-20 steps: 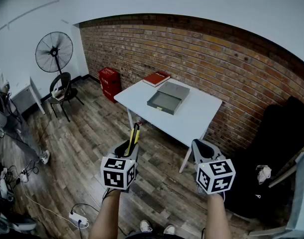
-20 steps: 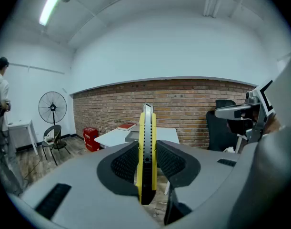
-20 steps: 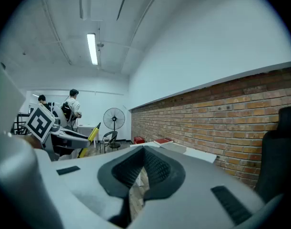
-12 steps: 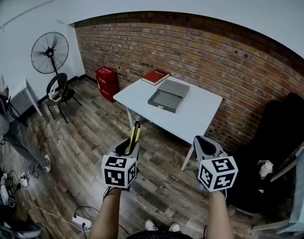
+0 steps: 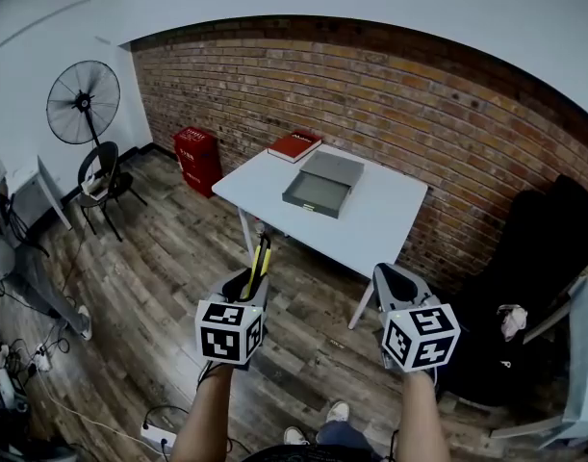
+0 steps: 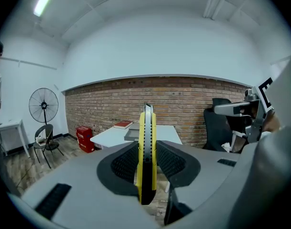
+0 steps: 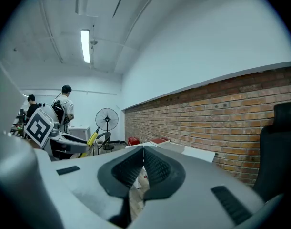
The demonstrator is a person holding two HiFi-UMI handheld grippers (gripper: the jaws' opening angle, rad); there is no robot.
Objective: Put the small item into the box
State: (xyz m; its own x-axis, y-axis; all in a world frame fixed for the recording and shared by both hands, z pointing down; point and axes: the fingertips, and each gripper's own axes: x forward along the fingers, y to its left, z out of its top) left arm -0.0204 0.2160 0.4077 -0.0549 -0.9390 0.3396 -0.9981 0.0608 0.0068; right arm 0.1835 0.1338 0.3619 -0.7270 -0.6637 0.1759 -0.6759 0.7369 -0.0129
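My left gripper [image 5: 252,279] is shut on a yellow utility knife [image 5: 261,257], which stands on edge between the pads and sticks out forward. In the left gripper view the knife [image 6: 147,149] fills the gap between the jaws. My right gripper [image 5: 391,284] is shut with nothing in it; its pads meet at the tips [image 7: 141,150]. Both hang over the wooden floor, short of a white table [image 5: 375,227]. On the table lies an open grey box [image 5: 311,193] with its lid [image 5: 334,168] behind it, and a red book [image 5: 294,145] at the far corner.
A brick wall [image 5: 419,104] runs behind the table. A black office chair [image 5: 544,258] stands at the right. A red cabinet [image 5: 196,155], a pedestal fan [image 5: 82,102] and a dark chair [image 5: 105,174] stand at the left. A power strip [image 5: 159,438] lies on the floor.
The room has slid left and slightly down in the head view as the person steps toward the table. Both grippers keep their places in the view, and the knife stays held.
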